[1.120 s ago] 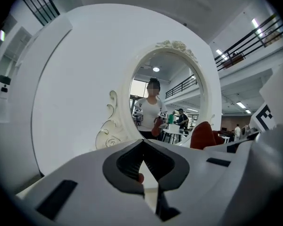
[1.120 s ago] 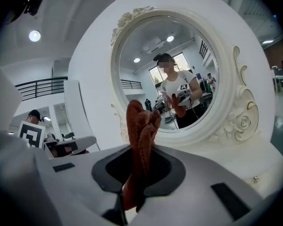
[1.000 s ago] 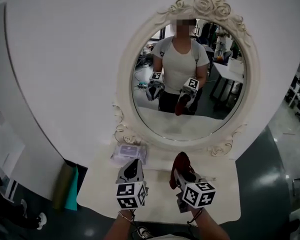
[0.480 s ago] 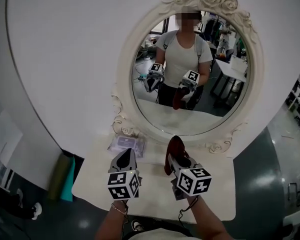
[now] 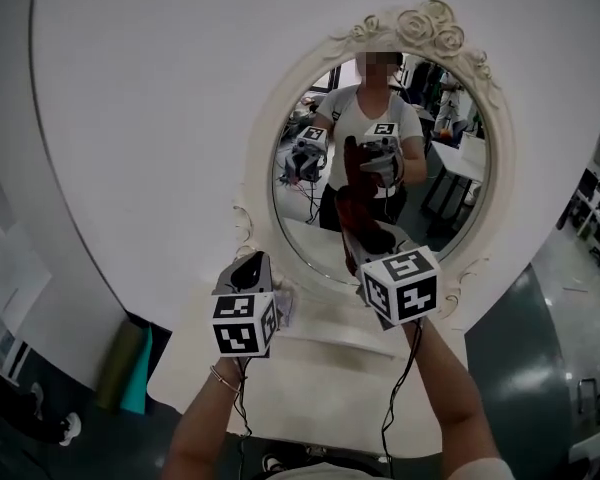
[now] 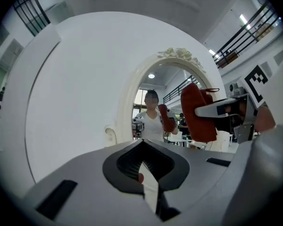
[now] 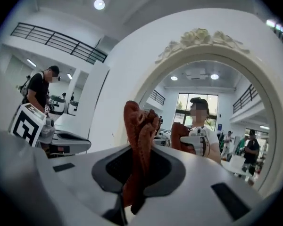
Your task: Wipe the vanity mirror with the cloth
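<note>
A curved white wall panel [image 5: 150,148] stood behind a white vanity table [image 5: 330,378]. On the table rose the oval vanity mirror with a cream frame carved with roses [image 5: 440,188]. Its glass reflected the person and both tools.

The right gripper [image 5: 372,256] was raised before the lower part of the glass. Its jaws were pinching the dark red, crumpled cloth [image 7: 140,135], which stuck up above them. The cloth was near the glass, but its reflection was separate from it, so the two seemed not to be touching.

The left gripper [image 5: 248,266] was lower and to the left, over the table's back edge. Its jaws were pressed together with nothing between them.
</note>
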Motion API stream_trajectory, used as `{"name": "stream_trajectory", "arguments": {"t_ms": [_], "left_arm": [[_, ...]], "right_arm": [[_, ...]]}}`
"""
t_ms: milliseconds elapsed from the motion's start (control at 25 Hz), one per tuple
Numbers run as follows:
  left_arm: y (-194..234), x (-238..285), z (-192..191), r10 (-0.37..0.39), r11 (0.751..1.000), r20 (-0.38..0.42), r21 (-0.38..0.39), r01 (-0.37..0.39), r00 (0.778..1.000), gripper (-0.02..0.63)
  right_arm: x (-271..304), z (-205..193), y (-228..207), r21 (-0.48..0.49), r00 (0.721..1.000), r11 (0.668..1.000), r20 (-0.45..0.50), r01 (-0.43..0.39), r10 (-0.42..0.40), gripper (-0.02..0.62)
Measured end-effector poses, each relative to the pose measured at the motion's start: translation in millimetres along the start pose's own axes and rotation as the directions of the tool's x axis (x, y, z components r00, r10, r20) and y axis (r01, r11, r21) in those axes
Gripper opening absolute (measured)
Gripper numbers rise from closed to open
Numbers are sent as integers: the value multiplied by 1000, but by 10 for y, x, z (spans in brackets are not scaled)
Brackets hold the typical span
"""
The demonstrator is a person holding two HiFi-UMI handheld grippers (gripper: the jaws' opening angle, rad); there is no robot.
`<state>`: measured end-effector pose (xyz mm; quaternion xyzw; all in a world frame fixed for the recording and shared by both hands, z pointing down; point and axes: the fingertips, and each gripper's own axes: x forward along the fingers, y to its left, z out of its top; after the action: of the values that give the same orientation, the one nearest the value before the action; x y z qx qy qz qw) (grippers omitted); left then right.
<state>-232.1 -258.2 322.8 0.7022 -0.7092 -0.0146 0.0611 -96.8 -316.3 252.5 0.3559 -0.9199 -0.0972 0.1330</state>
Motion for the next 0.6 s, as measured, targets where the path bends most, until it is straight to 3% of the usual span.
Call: {"name": "stream_trajectory", "arguments": {"t_ms": [120, 240, 360, 520, 600], "left_arm": [[12, 100, 397, -29, 1000, 38, 8, 29, 999, 6], [19, 175, 835, -69, 998, 73, 5, 68, 995, 6], [34, 248, 1220, -91, 996, 97, 8, 91, 991, 6], [23, 347, 1636, -97, 995, 125, 42, 92, 987, 6], [0, 374, 1779, -102, 994, 143, 58, 94, 984, 6]], "right_arm": [[99, 425, -57, -182, 999, 983, -13, 30, -33, 60], [172, 845, -133, -393, 991, 912, 1, 122, -132, 60], [286, 1205, -259, -552, 969, 804, 30, 220, -244, 60], [433, 1609, -403, -727, 916, 600, 99, 333, -388, 60], [510, 1727, -432, -775, 896, 525, 114, 351, -430, 60]]}}
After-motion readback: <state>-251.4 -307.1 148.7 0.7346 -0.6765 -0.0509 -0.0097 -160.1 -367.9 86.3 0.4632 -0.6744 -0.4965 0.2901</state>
